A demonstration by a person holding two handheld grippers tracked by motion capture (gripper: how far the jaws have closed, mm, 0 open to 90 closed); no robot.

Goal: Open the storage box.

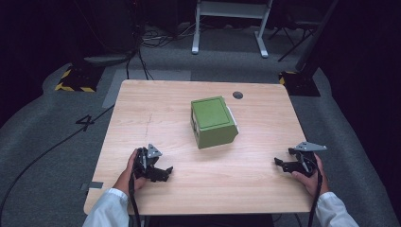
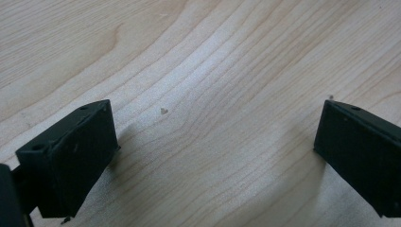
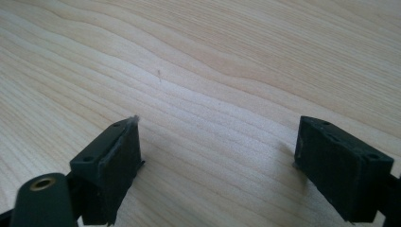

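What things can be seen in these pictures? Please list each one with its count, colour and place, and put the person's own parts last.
box: 1, green with a pale part at its right side, middle of the table, nearer the far edge
table: 1, light wood, centre of the high view
round mark: 1, dark, on the table near its far right corner
desk frame: 1, white, on the floor behind the table
hazard-striped bases: 2, black and yellow, floor at far left and far right
cables: several, black, on the grey floor
sleeves: 2, white, bottom edge
left tongs: 1, black, open, near left
right tongs: 1, black, open, near right
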